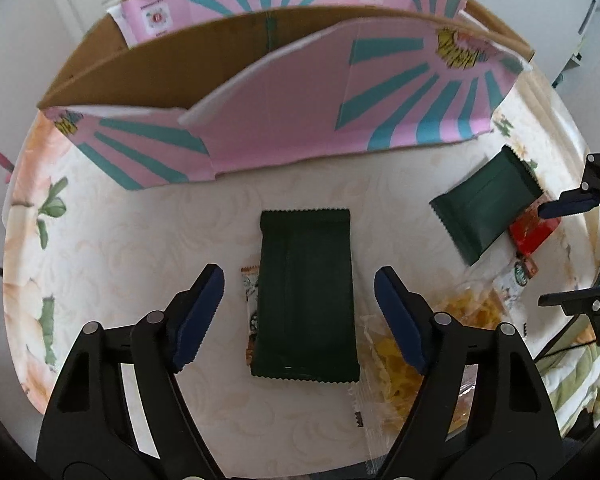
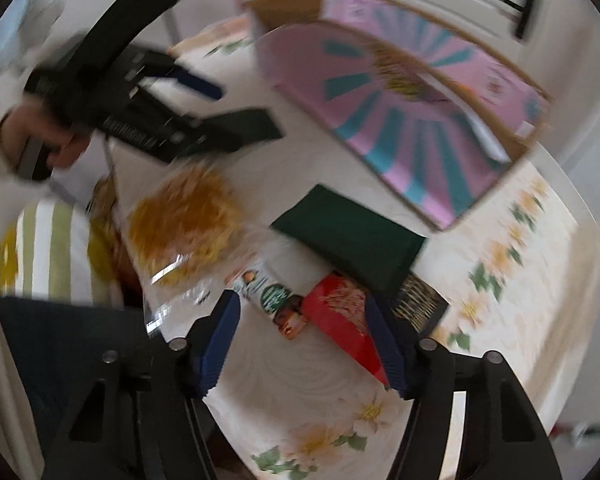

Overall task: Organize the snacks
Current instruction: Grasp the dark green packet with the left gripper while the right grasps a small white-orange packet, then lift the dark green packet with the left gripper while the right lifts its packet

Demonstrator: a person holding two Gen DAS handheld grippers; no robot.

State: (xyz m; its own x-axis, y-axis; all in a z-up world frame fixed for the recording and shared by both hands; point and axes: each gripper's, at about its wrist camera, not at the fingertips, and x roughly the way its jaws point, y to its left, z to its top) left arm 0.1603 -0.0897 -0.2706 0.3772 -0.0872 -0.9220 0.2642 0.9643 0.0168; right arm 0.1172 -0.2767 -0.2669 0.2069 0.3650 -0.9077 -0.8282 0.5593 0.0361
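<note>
In the left wrist view my left gripper [image 1: 299, 312] is open, its fingers on either side of a dark green snack packet [image 1: 305, 296] lying flat on the table. A second dark green packet [image 1: 486, 206] lies to the right. In the blurred right wrist view my right gripper [image 2: 302, 340] is open over a red packet [image 2: 340, 312] and a small white-and-green sachet [image 2: 270, 294]; the second green packet [image 2: 352, 240] lies beyond. The pink and teal cardboard box [image 1: 300, 120] stands open behind; it also shows in the right wrist view [image 2: 412, 120].
A clear bag of yellow snacks [image 1: 404, 356] lies right of the left gripper, also in the right wrist view [image 2: 184, 220]. A small sachet [image 1: 250, 300] peeks from under the green packet. The floral tablecloth [image 1: 120, 260] covers a round table; a striped cushion [image 2: 48, 248] lies beyond its edge.
</note>
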